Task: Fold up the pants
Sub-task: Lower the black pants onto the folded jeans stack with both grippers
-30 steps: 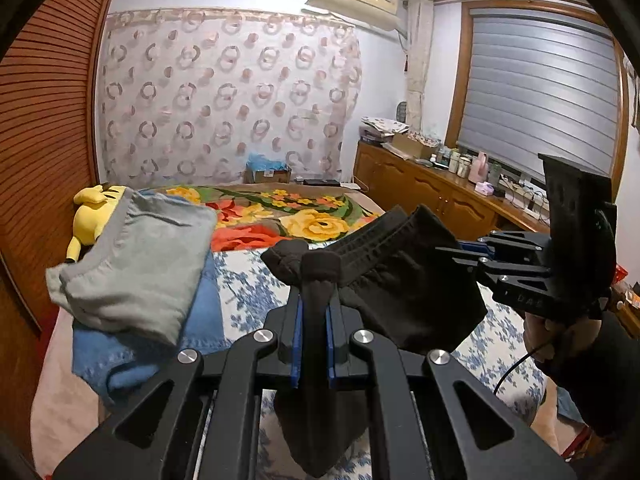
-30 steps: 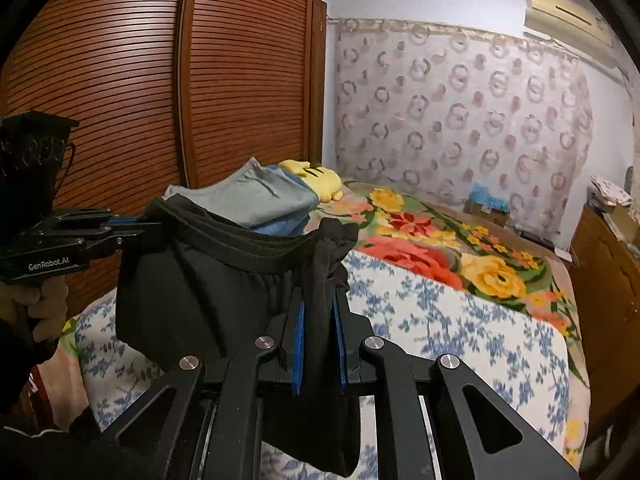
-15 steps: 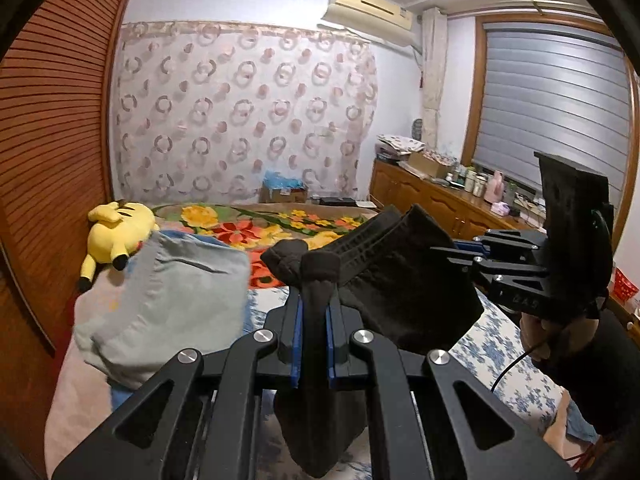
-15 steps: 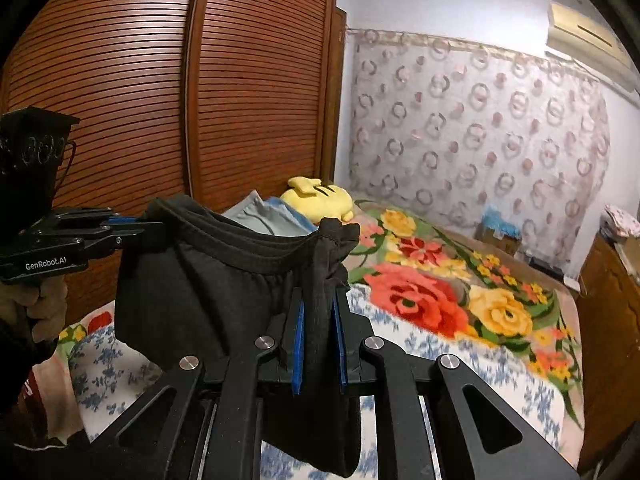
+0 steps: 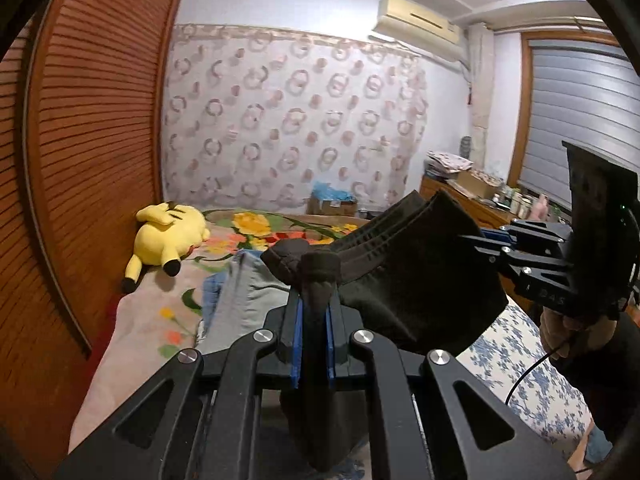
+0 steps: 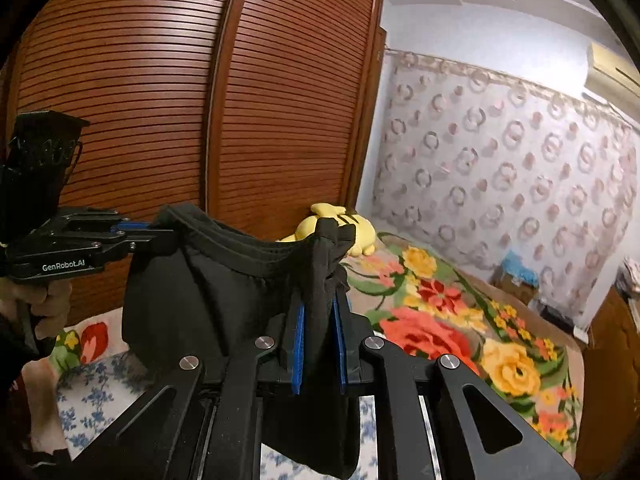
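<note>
The black pants (image 5: 416,292) hang in the air above the bed, held by the waistband between both grippers. My left gripper (image 5: 314,300) is shut on one end of the waistband. It also shows at the left of the right wrist view (image 6: 156,234). My right gripper (image 6: 320,312) is shut on the other end of the pants (image 6: 208,304), and it shows at the right of the left wrist view (image 5: 468,242). The legs hang below, out of sight.
A stack of folded grey and blue clothes (image 5: 244,300) lies on the bed (image 6: 440,312) beside a yellow plush toy (image 5: 168,240). A slatted wooden wardrobe (image 6: 160,100) runs along the left. A wooden cabinet (image 5: 472,200) with clutter stands at the right.
Both grippers have lifted the pants higher and tilted up; the bed and the folded stack now sit lower in both views. Both grips are unchanged.
</note>
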Motion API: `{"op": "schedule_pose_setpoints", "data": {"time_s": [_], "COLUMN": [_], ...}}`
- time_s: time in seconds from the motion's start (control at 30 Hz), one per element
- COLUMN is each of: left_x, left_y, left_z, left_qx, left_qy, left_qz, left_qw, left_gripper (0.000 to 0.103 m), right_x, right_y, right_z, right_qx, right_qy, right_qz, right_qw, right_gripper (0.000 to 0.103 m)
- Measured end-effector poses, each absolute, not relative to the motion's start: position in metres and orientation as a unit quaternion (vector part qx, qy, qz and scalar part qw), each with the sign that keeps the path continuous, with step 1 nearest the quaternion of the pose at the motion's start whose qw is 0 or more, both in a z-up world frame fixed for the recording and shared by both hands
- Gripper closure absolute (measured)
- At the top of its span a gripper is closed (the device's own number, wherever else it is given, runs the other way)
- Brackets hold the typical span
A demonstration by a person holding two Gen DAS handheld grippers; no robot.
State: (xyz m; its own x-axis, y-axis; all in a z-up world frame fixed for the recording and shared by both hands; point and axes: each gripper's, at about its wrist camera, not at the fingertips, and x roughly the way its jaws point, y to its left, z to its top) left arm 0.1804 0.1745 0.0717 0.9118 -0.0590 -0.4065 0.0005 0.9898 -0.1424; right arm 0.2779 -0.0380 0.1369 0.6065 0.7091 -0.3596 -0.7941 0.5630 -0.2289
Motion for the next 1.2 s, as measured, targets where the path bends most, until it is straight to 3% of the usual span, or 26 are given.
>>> {"op": "schedule_pose_setpoints", "data": {"time_s": [0.87,1.2], "left_x": [0.167,0.166], "left_y": [0.196,0.197], "left_z": [0.034,0.022], "left_qx": [-0.138,-0.146], "left_qy": [0.220,0.233], "left_qz": [0.069,0.082], "left_qw": [0.963,0.958], "left_gripper": [0.093,0.093], "right_x": [0.358,0.374], "right_y": [0.035,0.048], "right_z": [0.120,0.117], "right_qx": [-0.269,-0.250], "right_qy": [0.123,0.153], "right_qz": [0.473,0.483], "right_qw": [0.830,0.825], "right_gripper": [0.090,0.090]}}
